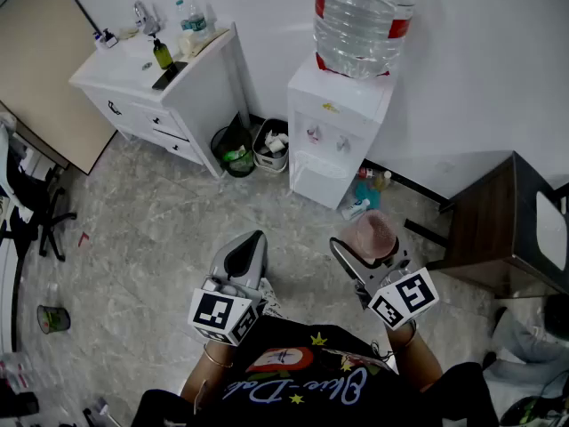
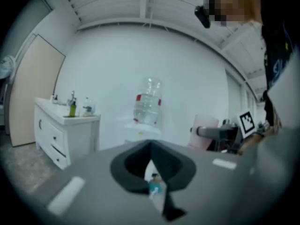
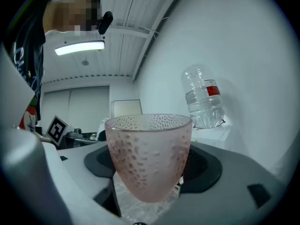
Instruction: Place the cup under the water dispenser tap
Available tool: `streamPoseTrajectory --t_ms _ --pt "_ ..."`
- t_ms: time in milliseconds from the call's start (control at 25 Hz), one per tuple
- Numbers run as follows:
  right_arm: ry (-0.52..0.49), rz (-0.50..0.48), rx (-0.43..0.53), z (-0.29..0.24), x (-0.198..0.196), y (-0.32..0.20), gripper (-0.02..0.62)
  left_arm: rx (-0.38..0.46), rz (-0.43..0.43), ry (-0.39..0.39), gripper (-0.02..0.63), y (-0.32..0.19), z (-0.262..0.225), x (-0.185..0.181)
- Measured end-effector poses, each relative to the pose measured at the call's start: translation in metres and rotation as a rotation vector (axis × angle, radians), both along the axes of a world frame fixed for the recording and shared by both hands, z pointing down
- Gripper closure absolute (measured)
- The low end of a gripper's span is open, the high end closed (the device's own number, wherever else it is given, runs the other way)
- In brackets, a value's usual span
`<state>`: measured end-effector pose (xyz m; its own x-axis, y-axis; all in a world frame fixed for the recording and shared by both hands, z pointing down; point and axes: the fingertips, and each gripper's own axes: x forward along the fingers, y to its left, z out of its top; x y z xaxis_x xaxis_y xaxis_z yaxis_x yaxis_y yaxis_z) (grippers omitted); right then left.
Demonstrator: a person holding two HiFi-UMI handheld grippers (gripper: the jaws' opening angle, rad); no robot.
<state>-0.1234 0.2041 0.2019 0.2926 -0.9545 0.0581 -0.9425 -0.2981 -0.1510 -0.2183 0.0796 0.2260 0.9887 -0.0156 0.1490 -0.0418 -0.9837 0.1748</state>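
White sink cabinet (image 1: 169,96) against wall with green soap bottle (image 1: 162,54) on top, black bin (image 1: 233,149) and grey bin (image 1: 271,147) beside it, dark wooden table (image 1: 498,229) right.

My left gripper (image 2: 151,153) fills the foreground, its jaws together with nothing held. Beyond stands the water dispenser (image 2: 146,108), with a white cabinet (image 2: 63,135) to its left and a pink cup (image 2: 206,122) at right.

A plain white wall (image 1: 480,78) meets a grey marbled floor (image 1: 142,238). A white vanity cabinet (image 1: 169,87) stands at the left with two bins (image 1: 267,162) beside it, and a dark wooden table (image 1: 493,225) at the right. A strip light (image 3: 79,48) glows on what looks like a panelled ceiling (image 3: 136,13).
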Motion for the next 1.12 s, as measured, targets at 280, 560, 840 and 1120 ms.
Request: streamPoseTrajectory --t_ms 280,560,840,1120 --pt "0.004 0.174 -0.033 0.015 0.072 -0.147 0.206 0.036 0.178 -0.079 0.612 -0.145 0.013 0.101" --pt "-0.017 0.339 -0.034 0.054 0.129 -0.201 0.206 -0.024 0.3 -0.098 0.612 -0.171 0.058 0.188" --pt "-0.036 0.387 -0.092 0.162 0.191 -0.223 0.206 -0.053 0.379 -0.134 0.612 -0.162 0.149 0.24" --pt "-0.01 0.471 -0.143 0.29 0.246 -0.238 0.206 -0.06 0.324 -0.18 0.612 -0.175 0.254 0.275"
